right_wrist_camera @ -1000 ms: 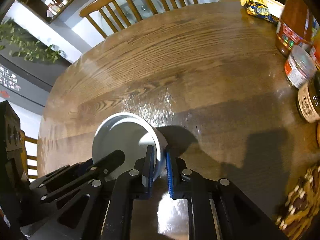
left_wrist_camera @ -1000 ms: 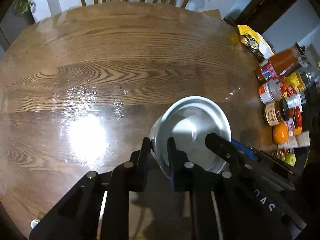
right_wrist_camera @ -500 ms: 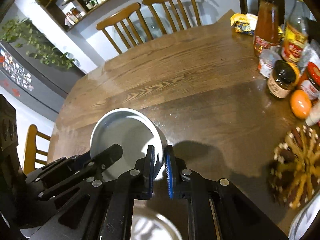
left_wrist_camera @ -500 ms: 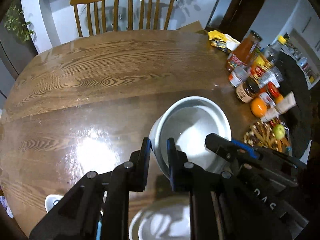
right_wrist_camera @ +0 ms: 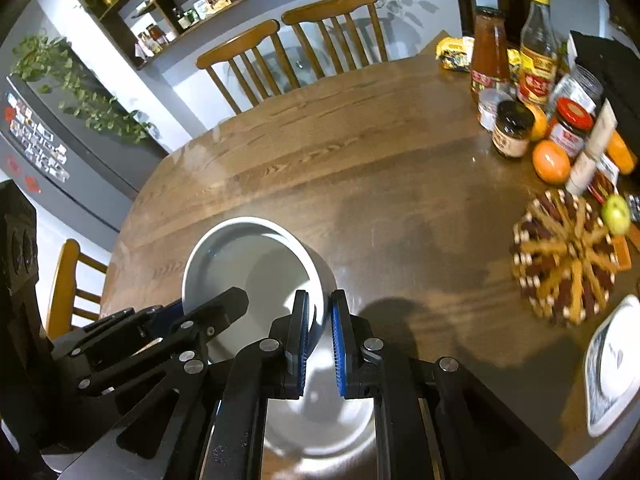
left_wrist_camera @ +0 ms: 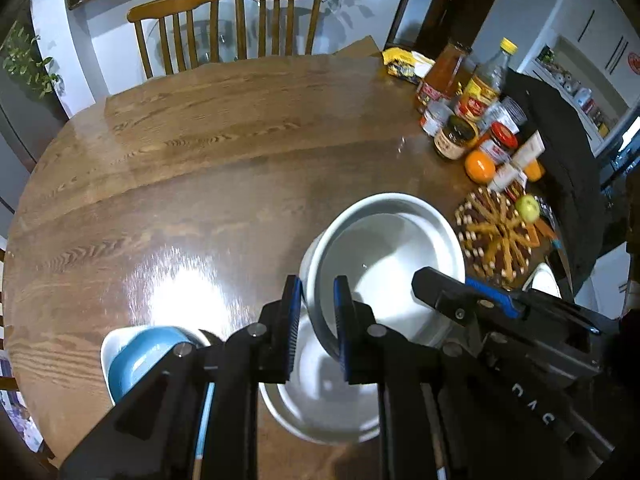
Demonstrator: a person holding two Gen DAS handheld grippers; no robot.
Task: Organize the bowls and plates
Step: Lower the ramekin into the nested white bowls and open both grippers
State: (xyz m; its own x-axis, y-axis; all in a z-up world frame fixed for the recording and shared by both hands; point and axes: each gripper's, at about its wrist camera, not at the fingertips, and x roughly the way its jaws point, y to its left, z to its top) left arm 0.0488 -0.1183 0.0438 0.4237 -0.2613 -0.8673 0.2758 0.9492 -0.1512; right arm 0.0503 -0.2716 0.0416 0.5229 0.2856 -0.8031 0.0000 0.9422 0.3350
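Note:
A large white bowl (left_wrist_camera: 388,256) hangs above the round wooden table (left_wrist_camera: 200,152), held on both sides. My left gripper (left_wrist_camera: 316,304) is shut on its left rim. My right gripper (right_wrist_camera: 319,320) is shut on its right rim; the bowl also shows in the right wrist view (right_wrist_camera: 248,264). Below the bowl lies a white plate (left_wrist_camera: 320,404), also in the right wrist view (right_wrist_camera: 320,424). A blue bowl (left_wrist_camera: 140,356) sits inside a white bowl at the near left.
Jars, sauce bottles (left_wrist_camera: 452,68) and oranges (left_wrist_camera: 480,166) crowd the table's right side. A beaded trivet (right_wrist_camera: 564,256) and a green apple (right_wrist_camera: 616,212) lie near the right edge, with a white dish (right_wrist_camera: 612,364) beside them. Two wooden chairs (left_wrist_camera: 228,28) stand at the far side.
Both grippers have lifted the white bowl and pulled back toward the near edge. The plate and the blue bowl have come into view beneath.

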